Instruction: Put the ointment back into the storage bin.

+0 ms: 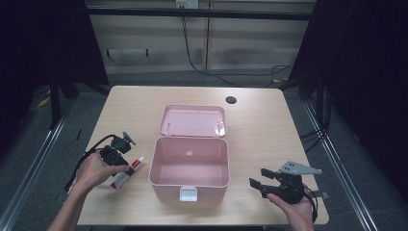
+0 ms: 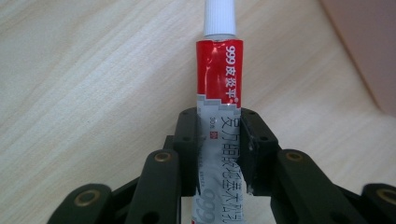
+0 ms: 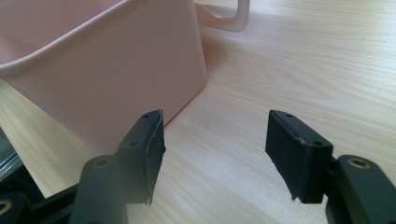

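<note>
A red and silver ointment tube with a white cap lies on the table left of the open pink box. My left gripper is shut on the tube's silver lower half. In the left gripper view the tube runs up between the two black pads, cap pointing away. My right gripper is held right of the box near the table's front edge, open and empty. In the right gripper view its jaws stand wide apart over bare wood, beside the pink box wall.
The box's lid lies open flat behind it, and a white latch hangs at its front. A dark cable hole sits at the table's back right. Bare wood surrounds the box on both sides.
</note>
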Motion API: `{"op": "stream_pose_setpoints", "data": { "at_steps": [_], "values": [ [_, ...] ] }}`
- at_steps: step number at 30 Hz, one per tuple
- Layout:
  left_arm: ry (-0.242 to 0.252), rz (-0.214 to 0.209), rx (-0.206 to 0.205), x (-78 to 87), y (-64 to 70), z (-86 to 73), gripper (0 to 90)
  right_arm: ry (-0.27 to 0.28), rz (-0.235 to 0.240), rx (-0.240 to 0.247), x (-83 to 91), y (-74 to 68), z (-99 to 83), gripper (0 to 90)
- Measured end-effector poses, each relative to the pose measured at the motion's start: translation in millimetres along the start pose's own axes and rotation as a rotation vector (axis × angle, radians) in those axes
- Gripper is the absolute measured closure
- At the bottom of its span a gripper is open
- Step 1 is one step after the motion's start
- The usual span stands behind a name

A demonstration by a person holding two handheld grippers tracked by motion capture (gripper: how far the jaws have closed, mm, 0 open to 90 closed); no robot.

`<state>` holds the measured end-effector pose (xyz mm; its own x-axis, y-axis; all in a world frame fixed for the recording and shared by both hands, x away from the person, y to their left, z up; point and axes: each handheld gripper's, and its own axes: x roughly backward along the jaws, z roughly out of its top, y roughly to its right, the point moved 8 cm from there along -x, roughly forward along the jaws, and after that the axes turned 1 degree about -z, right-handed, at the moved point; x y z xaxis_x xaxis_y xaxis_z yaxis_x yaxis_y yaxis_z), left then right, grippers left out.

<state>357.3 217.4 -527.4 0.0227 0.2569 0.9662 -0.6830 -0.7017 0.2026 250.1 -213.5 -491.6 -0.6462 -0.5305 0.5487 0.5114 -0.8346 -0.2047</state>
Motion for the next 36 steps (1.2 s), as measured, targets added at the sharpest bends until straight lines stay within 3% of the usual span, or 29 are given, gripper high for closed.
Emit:
{"op": "stream_pose_setpoints", "data": {
  "at_steps": [8, 10, 14, 16, 19, 22, 23, 27, 36],
  "values": [
    [0.022, -0.020, -0.014, 6.9, 0.9, -4.0, 71.0, 0.000, 0.001, 0.004, 0.1, -0.2, 0.1, 37.5],
    [0.037, -0.019, 0.008, 10.7, 0.5, -4.4, 71.0, 0.001, 0.003, 0.004, 0.2, -0.1, 0.1, 37.5],
    [0.038, -0.029, -0.033, 16.4, 4.8, -7.2, 71.0, -0.001, 0.001, 0.005, 0.3, -0.2, -0.1, 37.5],
    [0.051, -0.051, -0.033, 20.2, 5.8, -8.3, 70.9, 0.000, 0.003, 0.003, 0.5, -0.5, 0.0, 37.5],
    [0.059, -0.036, -0.031, 23.2, 4.6, -9.6, 70.9, 0.000, 0.002, 0.002, 0.7, -0.4, -0.2, 37.5],
    [0.080, -0.022, -0.003, 30.2, 3.2, -11.1, 71.0, 0.000, 0.003, 0.002, 0.8, -0.6, -0.1, 37.5],
    [0.088, -0.032, -0.003, 34.0, 4.9, -11.9, 70.9, 0.000, 0.004, 0.003, 0.9, -0.8, -0.2, 37.5],
    [0.100, -0.052, -0.027, 42.3, 9.2, -13.1, 71.0, 0.005, 0.007, 0.001, 1.5, -1.1, 0.4, 37.2],
    [0.105, -0.055, -0.075, 53.3, 17.5, -16.0, 70.9, 0.005, 0.014, 0.007, 1.2, -2.1, 0.3, 36.3]
  ]
}}
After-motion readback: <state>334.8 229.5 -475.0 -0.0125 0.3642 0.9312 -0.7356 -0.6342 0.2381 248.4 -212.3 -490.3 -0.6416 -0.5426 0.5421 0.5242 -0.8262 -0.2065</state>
